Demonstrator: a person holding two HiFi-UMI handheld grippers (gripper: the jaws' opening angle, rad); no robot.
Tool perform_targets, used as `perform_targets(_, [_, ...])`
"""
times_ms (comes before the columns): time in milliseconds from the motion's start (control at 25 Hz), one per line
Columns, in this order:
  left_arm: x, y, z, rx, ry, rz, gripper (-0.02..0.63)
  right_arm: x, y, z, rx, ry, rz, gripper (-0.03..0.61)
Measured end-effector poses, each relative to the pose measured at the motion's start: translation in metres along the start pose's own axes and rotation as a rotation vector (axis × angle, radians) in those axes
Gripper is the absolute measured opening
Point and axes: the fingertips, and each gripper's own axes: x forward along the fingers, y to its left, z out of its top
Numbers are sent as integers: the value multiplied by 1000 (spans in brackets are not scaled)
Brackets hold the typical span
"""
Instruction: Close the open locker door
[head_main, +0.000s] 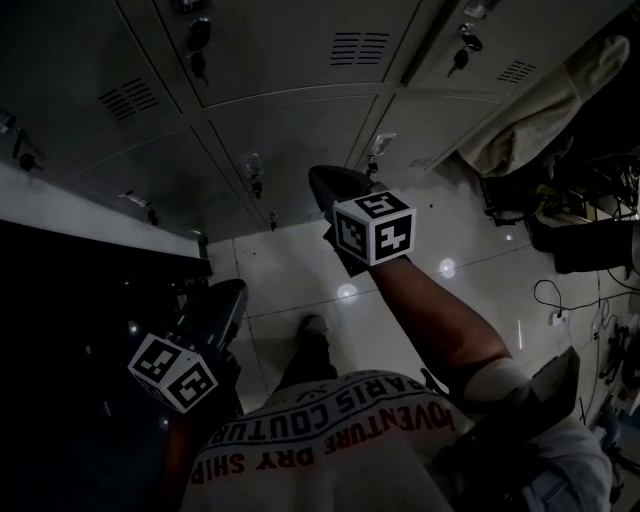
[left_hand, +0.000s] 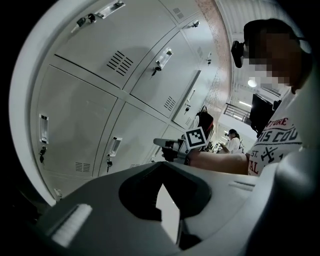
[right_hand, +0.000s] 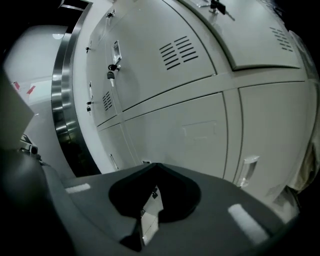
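A bank of grey lockers (head_main: 290, 130) fills the top of the head view, and every door I can see in it is closed. At the left a pale edge (head_main: 100, 215) with darkness below it looks like the open door (left_hand: 22, 100). It stands right beside my left gripper (head_main: 225, 300). The left gripper (left_hand: 161, 170) has its jaws together with nothing between them. My right gripper (head_main: 335, 185) is held out close to a lower locker door (right_hand: 190, 135). It is shut and empty (right_hand: 152, 169), and it also shows from the left (left_hand: 167, 145).
Keys hang in several locks (head_main: 256, 185) (right_hand: 111, 75) (left_hand: 109, 162). A beige cloth (head_main: 540, 110) hangs at the right, above cables and dark gear (head_main: 580, 220) on the tiled floor. My foot (head_main: 312, 325) is below. A steel column (right_hand: 62, 110) stands left of the lockers. Another person (left_hand: 232, 140) is far off.
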Motion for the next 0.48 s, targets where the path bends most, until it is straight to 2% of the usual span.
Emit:
perform_targets(280, [-15, -84, -38, 59, -12, -57, 5, -110, 7, -44, -10, 11, -17, -3])
perform_targets(360, [-28, -116, -59, 78, -22, -73, 5, -152, 28, -67, -25, 20, 18, -2])
perform_targets(480, [-50, -168, -101, 95, -35, -93, 5, -224, 74, -106, -57, 37, 119, -2])
